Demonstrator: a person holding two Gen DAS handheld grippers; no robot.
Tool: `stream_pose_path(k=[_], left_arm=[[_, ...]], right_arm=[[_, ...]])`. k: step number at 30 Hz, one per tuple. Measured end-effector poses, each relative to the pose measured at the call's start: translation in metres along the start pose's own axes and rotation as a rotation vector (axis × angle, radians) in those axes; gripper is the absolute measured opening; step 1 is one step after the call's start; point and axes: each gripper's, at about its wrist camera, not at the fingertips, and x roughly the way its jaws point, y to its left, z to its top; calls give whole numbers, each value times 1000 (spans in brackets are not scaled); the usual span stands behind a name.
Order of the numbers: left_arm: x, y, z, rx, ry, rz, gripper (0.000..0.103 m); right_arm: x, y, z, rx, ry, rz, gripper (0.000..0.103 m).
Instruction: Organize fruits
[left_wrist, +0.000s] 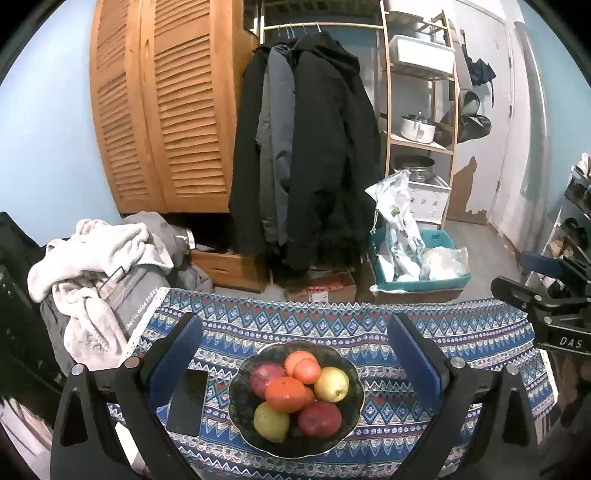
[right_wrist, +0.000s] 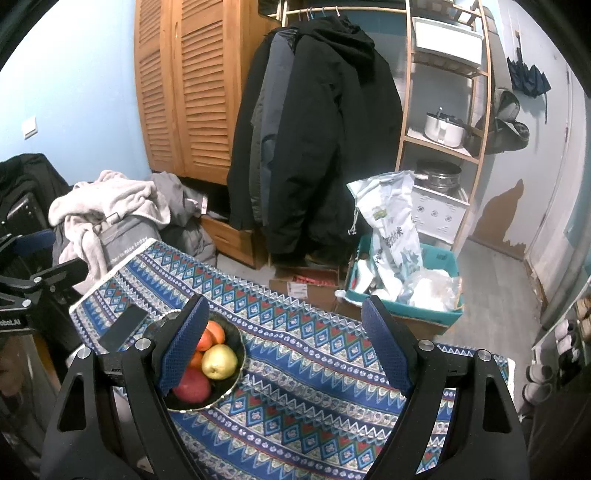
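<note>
A dark patterned bowl (left_wrist: 236, 387) on the blue patterned tablecloth (left_wrist: 461, 343) holds several fruits: oranges (left_wrist: 286, 394), red apples (left_wrist: 319, 419) and yellow pears (left_wrist: 331, 384). My left gripper (left_wrist: 295, 354) is open and empty above the bowl, which lies between its blue pads. My right gripper (right_wrist: 284, 347) is open and empty over the bare cloth to the right of the bowl (right_wrist: 236, 380); its left pad (right_wrist: 181, 350) hides part of the fruit. A pear (right_wrist: 218, 362) and an apple (right_wrist: 192, 386) show there.
A black phone (left_wrist: 187, 402) lies on the cloth left of the bowl. Past the table's far edge are hanging coats (left_wrist: 306, 147), a laundry pile (left_wrist: 96, 266), a cardboard box (left_wrist: 321, 288) and a teal bin (left_wrist: 421, 266) with bags.
</note>
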Motion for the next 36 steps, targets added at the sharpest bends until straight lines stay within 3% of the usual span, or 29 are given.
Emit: stream_pose_path(k=[10, 36], left_arm=[[-4, -3, 0, 14, -18, 23, 101], [-6, -8, -3, 25, -12, -3, 102]], right_arm=[[-1, -2, 1, 0, -2, -3, 83], [-3, -9, 6, -3, -7, -13, 84]])
